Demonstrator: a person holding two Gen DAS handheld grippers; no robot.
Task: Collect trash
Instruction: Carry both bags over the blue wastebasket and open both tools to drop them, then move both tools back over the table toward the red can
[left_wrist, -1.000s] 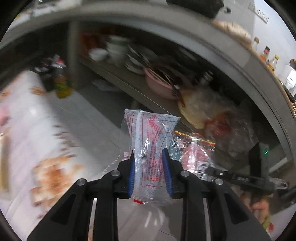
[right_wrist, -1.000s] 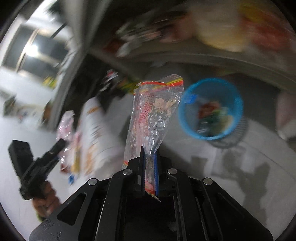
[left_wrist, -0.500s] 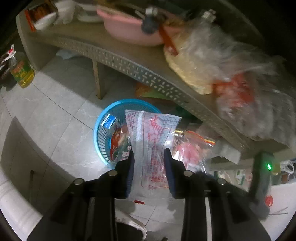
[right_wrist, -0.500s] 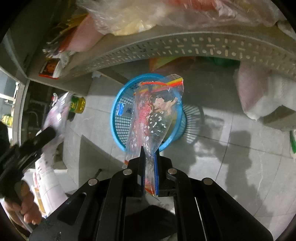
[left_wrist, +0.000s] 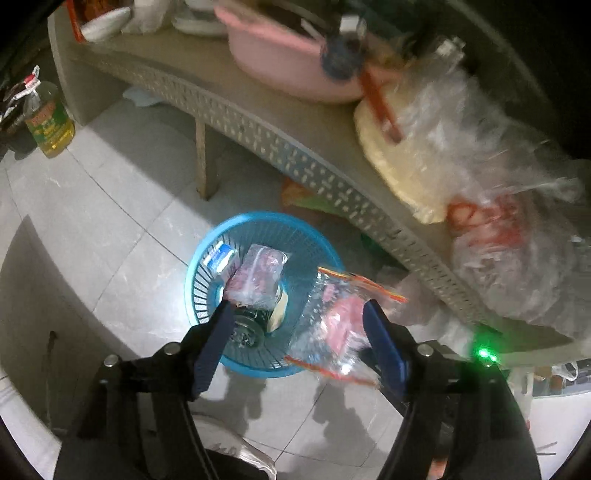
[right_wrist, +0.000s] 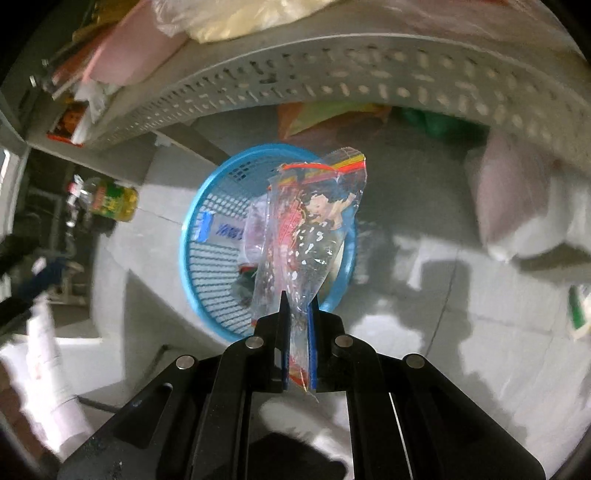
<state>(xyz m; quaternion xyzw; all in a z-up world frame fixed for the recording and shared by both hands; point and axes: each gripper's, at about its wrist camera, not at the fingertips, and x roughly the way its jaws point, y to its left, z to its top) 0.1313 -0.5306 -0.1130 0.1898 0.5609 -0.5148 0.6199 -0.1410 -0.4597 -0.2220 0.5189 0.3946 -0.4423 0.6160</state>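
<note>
A blue plastic basket (left_wrist: 201, 291) stands on the tiled floor under a shelf. My left gripper (left_wrist: 297, 310) hovers over it, its jaws opening wide with nothing pressed between the pads. A clear wrapper with pink print (left_wrist: 258, 280) lies loose inside the basket, on other trash. My right gripper (right_wrist: 297, 306) is shut on a clear printed bag with a red and yellow strip (right_wrist: 314, 229), which hangs above the basket (right_wrist: 210, 266). That same bag (left_wrist: 340, 325) shows just in front of my left gripper's right finger.
A grey perforated shelf (left_wrist: 295, 158) overhangs the basket, carrying a pink basin (left_wrist: 288, 62) and crumpled plastic bags (left_wrist: 480, 147). An oil bottle (left_wrist: 48, 125) stands on the floor at left. A white and pink sack (right_wrist: 517, 206) sits right of the basket.
Both grippers came down over the blue basket. The left gripper opened and its clear pink-printed wrapper fell into the basket. The right gripper still holds its bag.
</note>
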